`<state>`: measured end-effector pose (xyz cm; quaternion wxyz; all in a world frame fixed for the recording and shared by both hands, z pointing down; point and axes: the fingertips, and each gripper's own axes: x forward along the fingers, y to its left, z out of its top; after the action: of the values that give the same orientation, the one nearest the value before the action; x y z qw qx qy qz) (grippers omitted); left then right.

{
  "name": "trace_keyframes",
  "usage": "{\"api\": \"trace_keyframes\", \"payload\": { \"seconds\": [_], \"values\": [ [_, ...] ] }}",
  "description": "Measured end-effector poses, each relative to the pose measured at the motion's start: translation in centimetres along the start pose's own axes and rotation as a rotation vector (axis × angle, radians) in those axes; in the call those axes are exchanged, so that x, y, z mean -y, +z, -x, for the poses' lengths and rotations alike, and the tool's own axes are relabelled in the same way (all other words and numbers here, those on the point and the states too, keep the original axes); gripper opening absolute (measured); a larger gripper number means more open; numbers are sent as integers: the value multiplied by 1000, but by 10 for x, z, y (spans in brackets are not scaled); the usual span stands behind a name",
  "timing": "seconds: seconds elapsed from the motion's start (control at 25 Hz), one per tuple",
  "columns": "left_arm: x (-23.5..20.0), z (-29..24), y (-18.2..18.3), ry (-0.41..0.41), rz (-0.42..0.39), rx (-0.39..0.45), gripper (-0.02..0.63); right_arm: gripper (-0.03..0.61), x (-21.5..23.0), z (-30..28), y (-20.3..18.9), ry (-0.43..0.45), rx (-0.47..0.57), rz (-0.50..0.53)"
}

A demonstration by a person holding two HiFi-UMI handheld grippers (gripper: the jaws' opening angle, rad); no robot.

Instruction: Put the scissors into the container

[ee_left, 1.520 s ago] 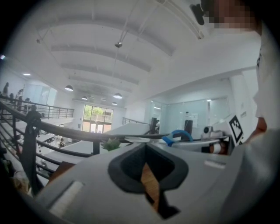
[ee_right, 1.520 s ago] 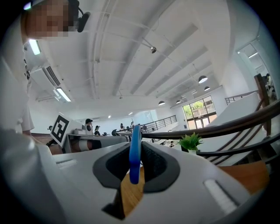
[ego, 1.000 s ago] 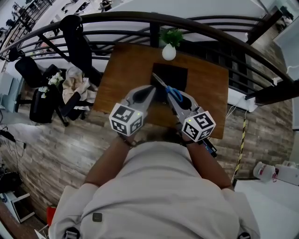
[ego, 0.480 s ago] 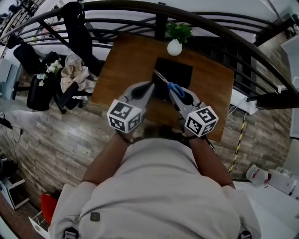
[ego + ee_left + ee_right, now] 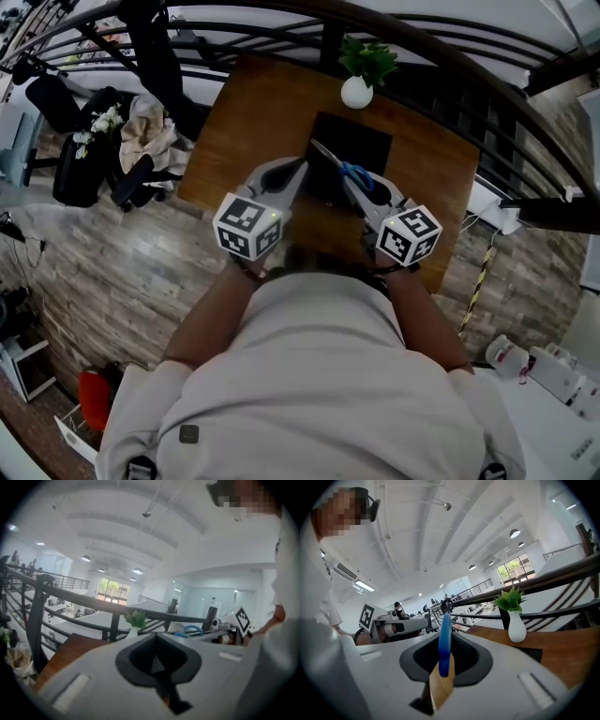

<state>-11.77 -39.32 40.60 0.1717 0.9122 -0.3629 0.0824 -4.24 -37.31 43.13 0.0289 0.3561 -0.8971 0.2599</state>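
Observation:
My right gripper is shut on the scissors, pinching the blue handles; the blades point up and left over the near left edge of the black container. In the right gripper view the blue handle stands upright between the jaws of the right gripper. My left gripper hovers just left of the scissors, shut with nothing in it. In the left gripper view the left gripper shows no object, and the scissors' blue loop appears to its right.
The container lies on a brown wooden table. A white vase with a green plant stands at the table's far edge, behind the container. A dark metal railing curves behind the table. Chairs and bags sit left.
Both grippers have moved forward and lower toward the table, keeping side by side. The scissors stay gripped in the right gripper, and their blades now reach further over the container.

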Motion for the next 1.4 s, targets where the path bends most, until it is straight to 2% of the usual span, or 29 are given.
{"api": "trace_keyframes", "payload": {
  "seconds": [0.6, 1.2, 1.4],
  "values": [
    [-11, -76, -56, 2, 46, -126, 3, 58, 85, -6, -35, 16, -95, -112],
    [-47, -111, -123, 32, 96, -261, 3, 58, 148, -33, -106, -10, -262, -200],
    [-51, -122, -145, 19, 111, -295, 3, 58, 161, -39, -133, -14, -316, -237]
  ]
}}
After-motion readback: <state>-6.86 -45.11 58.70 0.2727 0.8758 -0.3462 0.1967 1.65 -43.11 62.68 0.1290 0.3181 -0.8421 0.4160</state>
